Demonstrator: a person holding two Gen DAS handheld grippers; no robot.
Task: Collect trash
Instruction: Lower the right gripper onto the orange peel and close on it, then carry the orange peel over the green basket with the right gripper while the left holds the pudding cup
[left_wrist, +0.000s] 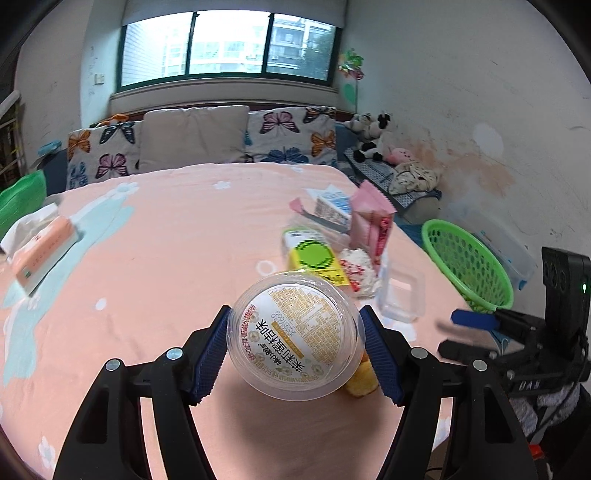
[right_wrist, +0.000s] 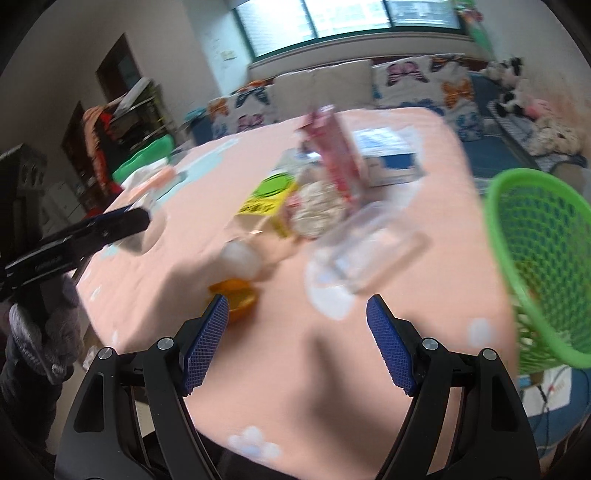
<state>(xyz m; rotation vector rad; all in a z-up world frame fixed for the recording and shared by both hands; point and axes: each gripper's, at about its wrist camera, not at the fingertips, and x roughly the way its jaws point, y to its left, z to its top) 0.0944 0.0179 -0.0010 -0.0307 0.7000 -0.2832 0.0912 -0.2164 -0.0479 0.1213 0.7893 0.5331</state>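
My left gripper (left_wrist: 295, 347) is shut on a clear plastic cup (left_wrist: 295, 336) with a printed white and gold lid, held above the pink table cover (left_wrist: 166, 240). An orange peel (left_wrist: 360, 384) lies just under it. Beyond are a yellow-green carton (left_wrist: 314, 256), a crumpled white wrapper (left_wrist: 360, 271), a pink packet (left_wrist: 371, 214), a blue-white box (left_wrist: 330, 206) and a clear plastic tub (left_wrist: 400, 295). My right gripper (right_wrist: 297, 317) is open and empty over the table, with the orange peel (right_wrist: 234, 295) at its left finger. A green mesh basket (right_wrist: 543, 266) stands at the right; it also shows in the left wrist view (left_wrist: 467, 264).
A pink tissue pack (left_wrist: 42, 254) lies at the table's left edge. A sofa with butterfly cushions (left_wrist: 199, 140) stands behind the table. Plush toys (left_wrist: 373, 136) sit at the back right. A green bag (right_wrist: 146, 162) is at the far left.
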